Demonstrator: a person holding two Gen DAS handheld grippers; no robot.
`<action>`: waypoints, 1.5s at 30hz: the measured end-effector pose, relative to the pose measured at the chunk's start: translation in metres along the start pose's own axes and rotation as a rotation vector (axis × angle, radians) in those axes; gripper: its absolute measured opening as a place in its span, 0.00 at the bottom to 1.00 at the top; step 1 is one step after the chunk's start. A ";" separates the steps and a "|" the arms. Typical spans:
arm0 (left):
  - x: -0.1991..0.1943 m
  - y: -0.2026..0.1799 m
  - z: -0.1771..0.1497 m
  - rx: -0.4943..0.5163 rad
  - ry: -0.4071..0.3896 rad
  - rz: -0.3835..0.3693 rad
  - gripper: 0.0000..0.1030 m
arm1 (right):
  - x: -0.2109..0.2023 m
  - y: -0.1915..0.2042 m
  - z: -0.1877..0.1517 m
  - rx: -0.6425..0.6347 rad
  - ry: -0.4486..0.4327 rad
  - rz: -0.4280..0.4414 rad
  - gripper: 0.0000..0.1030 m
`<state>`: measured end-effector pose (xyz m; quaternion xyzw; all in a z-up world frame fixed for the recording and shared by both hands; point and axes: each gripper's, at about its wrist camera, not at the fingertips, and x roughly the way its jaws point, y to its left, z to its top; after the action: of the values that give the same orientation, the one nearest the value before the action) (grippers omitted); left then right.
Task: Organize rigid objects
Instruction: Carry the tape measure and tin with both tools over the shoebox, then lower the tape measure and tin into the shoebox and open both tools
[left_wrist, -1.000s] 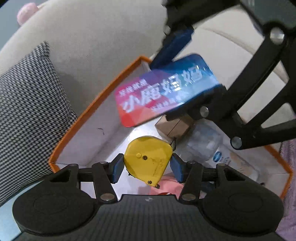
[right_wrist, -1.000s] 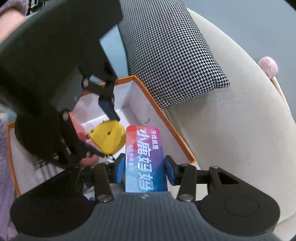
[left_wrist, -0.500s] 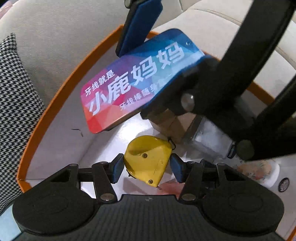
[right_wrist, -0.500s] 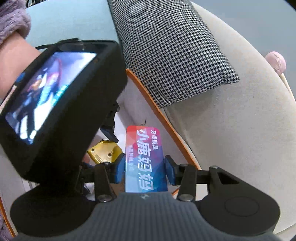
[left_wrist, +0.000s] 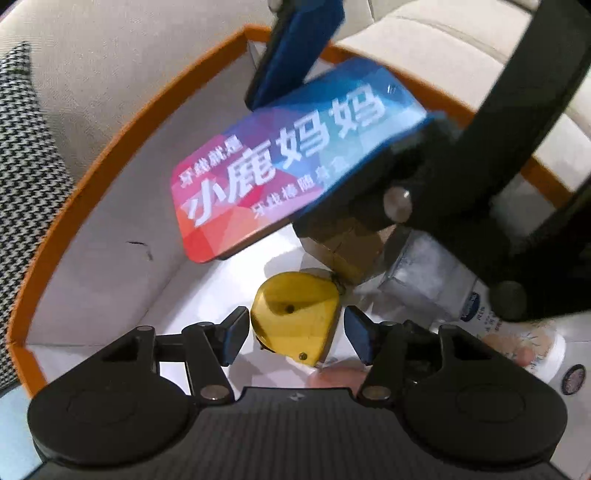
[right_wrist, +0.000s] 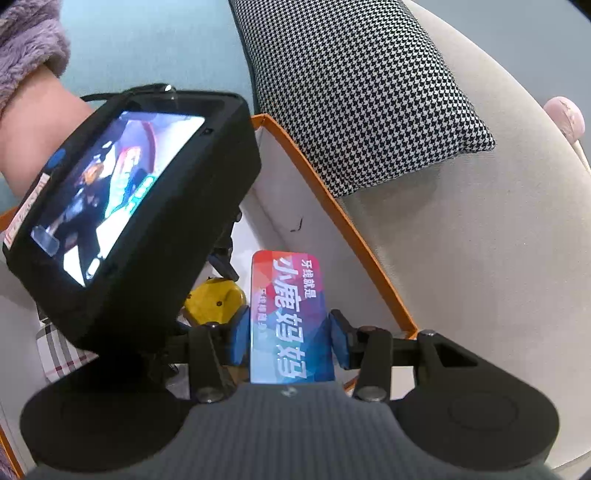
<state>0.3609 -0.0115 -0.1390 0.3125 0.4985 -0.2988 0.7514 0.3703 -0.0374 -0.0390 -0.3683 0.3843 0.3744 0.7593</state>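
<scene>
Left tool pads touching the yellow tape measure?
Apart. Left wrist view: the left tool has just been opening, with the yellow tape measure between its pads and white showing on both sides.

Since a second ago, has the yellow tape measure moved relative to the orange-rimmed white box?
Yes. The yellow tape measure now sits lower inside the orange-rimmed white box, near its floor. The left gripper jaws have just been opening and stand clear of it.
</scene>
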 end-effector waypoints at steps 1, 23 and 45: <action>-0.006 0.002 -0.002 -0.006 -0.011 0.003 0.71 | 0.002 -0.001 0.001 0.000 -0.002 0.001 0.45; -0.070 0.031 -0.041 -0.031 -0.065 0.110 0.61 | 0.051 0.043 0.027 -0.322 -0.003 0.010 0.45; -0.033 0.026 -0.074 -0.087 -0.073 0.096 0.61 | 0.095 0.041 0.028 -0.397 0.030 -0.040 0.48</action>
<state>0.3284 0.0661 -0.1265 0.2920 0.4679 -0.2513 0.7954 0.3842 0.0321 -0.1197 -0.5239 0.3067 0.4223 0.6731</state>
